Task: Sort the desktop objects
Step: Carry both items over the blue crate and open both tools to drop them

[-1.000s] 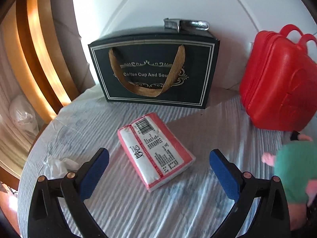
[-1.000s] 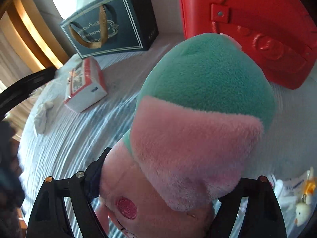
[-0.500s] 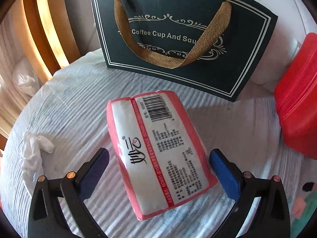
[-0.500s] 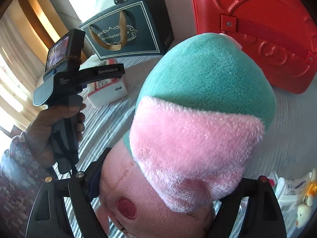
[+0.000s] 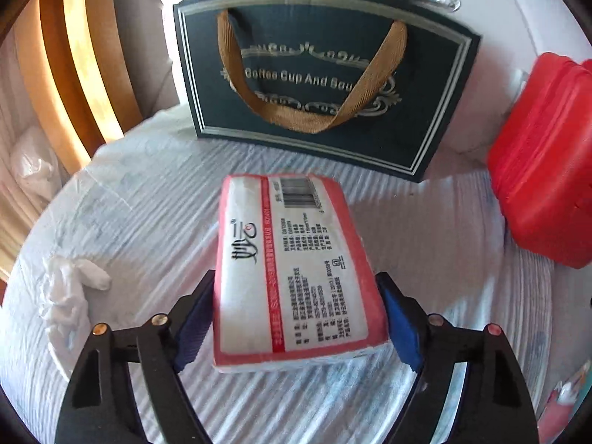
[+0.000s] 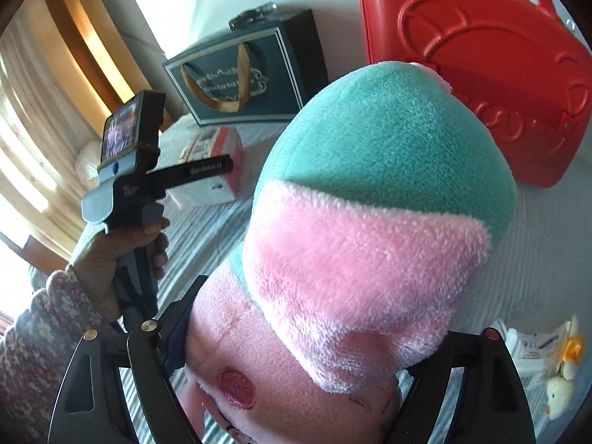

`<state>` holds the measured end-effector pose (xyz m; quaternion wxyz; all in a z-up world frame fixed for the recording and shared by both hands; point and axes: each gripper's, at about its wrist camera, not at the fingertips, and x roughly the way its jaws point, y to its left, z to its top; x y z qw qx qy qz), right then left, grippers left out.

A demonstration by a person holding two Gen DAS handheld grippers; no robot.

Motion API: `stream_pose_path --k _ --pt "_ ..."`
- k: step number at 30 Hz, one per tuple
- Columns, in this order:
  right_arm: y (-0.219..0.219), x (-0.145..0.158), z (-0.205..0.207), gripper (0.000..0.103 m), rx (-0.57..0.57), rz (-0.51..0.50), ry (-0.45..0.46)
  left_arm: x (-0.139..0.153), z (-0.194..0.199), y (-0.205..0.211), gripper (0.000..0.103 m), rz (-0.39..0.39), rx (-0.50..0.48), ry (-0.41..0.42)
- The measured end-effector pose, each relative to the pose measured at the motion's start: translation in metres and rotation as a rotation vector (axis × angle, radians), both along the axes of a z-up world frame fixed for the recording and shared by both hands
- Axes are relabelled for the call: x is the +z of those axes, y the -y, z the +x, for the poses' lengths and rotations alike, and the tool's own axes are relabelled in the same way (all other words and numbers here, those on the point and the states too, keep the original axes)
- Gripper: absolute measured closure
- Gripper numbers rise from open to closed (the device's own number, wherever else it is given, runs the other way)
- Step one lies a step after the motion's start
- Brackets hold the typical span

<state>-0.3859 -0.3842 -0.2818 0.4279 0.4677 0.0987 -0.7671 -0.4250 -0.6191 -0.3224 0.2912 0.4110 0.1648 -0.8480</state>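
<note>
A red and white tissue pack [image 5: 292, 270] sits between the blue pads of my left gripper [image 5: 296, 327], which is shut on its sides just above the striped tablecloth [image 5: 148, 203]. The pack also shows in the right wrist view [image 6: 214, 170], with the left gripper [image 6: 207, 170] on it. My right gripper [image 6: 299, 347] is shut on a pink and green plush toy [image 6: 370, 222], which fills that view and hides the fingertips.
A dark green gift bag [image 5: 325, 77] stands at the back. A red case [image 5: 544, 185] stands at the right, also seen large in the right wrist view [image 6: 477, 66]. A crumpled white tissue [image 5: 70, 292] lies left. Small packets and a duck toy [image 6: 558, 392] lie at right.
My left gripper moved forward over the tissue pack and closed on it. The pack has turned to lie along the fingers. My right gripper still holds the plush toy.
</note>
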Motion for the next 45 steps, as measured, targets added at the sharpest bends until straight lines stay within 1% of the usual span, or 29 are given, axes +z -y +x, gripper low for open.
stream_pose_path --k 1,5,8,10,14,16,18,20,23,27,31,33,36,38,39,41,44,45 --pt "-0.003 0.005 0.002 0.018 -0.004 -0.005 -0.018 0.003 0.005 -0.003 0.022 -0.021 -0.017 -0.001" --pt "-0.017 0.019 0.011 0.018 -0.009 -0.031 -0.051 0.011 0.035 -0.020 0.024 -0.048 -0.084 -0.013" --pt "-0.031 0.027 0.018 0.018 -0.014 -0.049 -0.045 0.016 0.063 -0.038 0.025 -0.043 -0.137 -0.021" --pt "-0.044 0.031 0.025 0.019 -0.013 -0.055 -0.035 0.020 0.087 -0.058 0.026 -0.060 -0.182 -0.015" --pt "-0.069 0.046 0.054 0.019 -0.020 -0.054 -0.037 0.028 0.133 -0.099 0.026 -0.049 -0.264 -0.010" --pt "-0.087 0.055 0.069 0.019 -0.030 -0.052 -0.054 0.034 0.153 -0.121 0.026 -0.041 -0.311 -0.016" --pt "-0.104 0.065 0.082 0.019 -0.039 -0.059 -0.077 0.045 0.168 -0.141 0.026 -0.063 -0.359 -0.020" --pt "-0.124 0.082 0.097 0.019 -0.065 -0.072 -0.115 0.059 0.179 -0.162 0.026 -0.084 -0.413 -0.034" --pt "-0.157 0.111 0.116 0.019 -0.122 -0.110 -0.175 0.093 0.190 -0.200 0.026 -0.121 -0.501 -0.087" --pt "-0.217 0.155 0.146 0.019 -0.230 -0.162 -0.262 0.146 0.195 -0.258 0.026 -0.185 -0.642 -0.163" --pt "-0.287 0.198 0.176 0.019 -0.351 -0.188 -0.336 0.211 0.198 -0.343 0.026 -0.240 -0.835 -0.280" --pt "-0.330 0.222 0.192 0.019 -0.421 -0.197 -0.393 0.241 0.197 -0.386 0.026 -0.240 -0.926 -0.337" --pt "-0.396 0.258 0.211 0.019 -0.525 -0.201 -0.479 0.286 0.192 -0.462 0.026 -0.253 -1.063 -0.425" --pt "-0.444 0.282 0.220 0.018 -0.600 -0.177 -0.555 0.312 0.185 -0.511 0.026 -0.255 -1.131 -0.474" --pt "-0.465 0.292 0.221 0.018 -0.633 -0.157 -0.583 0.323 0.179 -0.533 0.026 -0.235 -1.166 -0.493" --pt "-0.510 0.310 0.216 0.018 -0.688 -0.128 -0.613 0.343 0.161 -0.579 0.026 -0.184 -1.212 -0.516" --pt "-0.564 0.325 0.194 0.018 -0.753 -0.054 -0.626 0.360 0.128 -0.643 0.026 -0.155 -1.251 -0.520" --pt "-0.579 0.326 0.183 0.018 -0.760 -0.036 -0.617 0.364 0.116 -0.661 0.025 -0.164 -1.251 -0.515"
